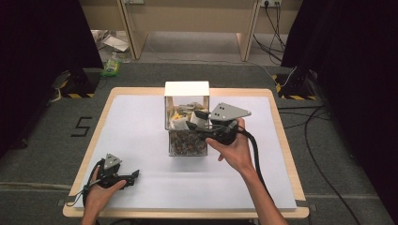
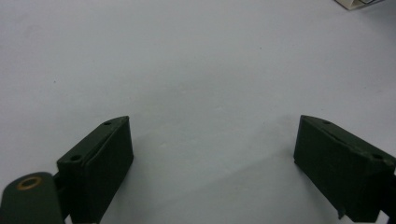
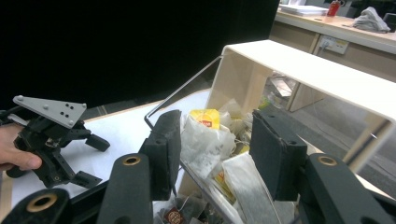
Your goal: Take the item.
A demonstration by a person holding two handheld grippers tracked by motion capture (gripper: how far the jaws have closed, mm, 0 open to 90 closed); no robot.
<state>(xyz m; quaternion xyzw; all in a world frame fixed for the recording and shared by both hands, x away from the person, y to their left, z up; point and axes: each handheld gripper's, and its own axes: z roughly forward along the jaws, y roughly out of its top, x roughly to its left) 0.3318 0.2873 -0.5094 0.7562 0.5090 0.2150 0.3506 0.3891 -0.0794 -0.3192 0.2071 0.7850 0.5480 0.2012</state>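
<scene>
At the tabletop's back-centre edge, the right gripper [image 3: 212, 149] hangs open-jawed straddling a tea bag [image 3: 205, 140] in the clear box [image 1: 186, 108]; the left gripper [image 1: 123, 177], open and empty, rests near the front-left corner

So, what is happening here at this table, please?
A person holds a gripper in each hand. The right gripper is open at the clear box with the white top, its jaws on either side of the tea bags inside, none gripped yet. The left gripper rests open on the white sheet, near the table's front left corner, holding nothing.
</scene>
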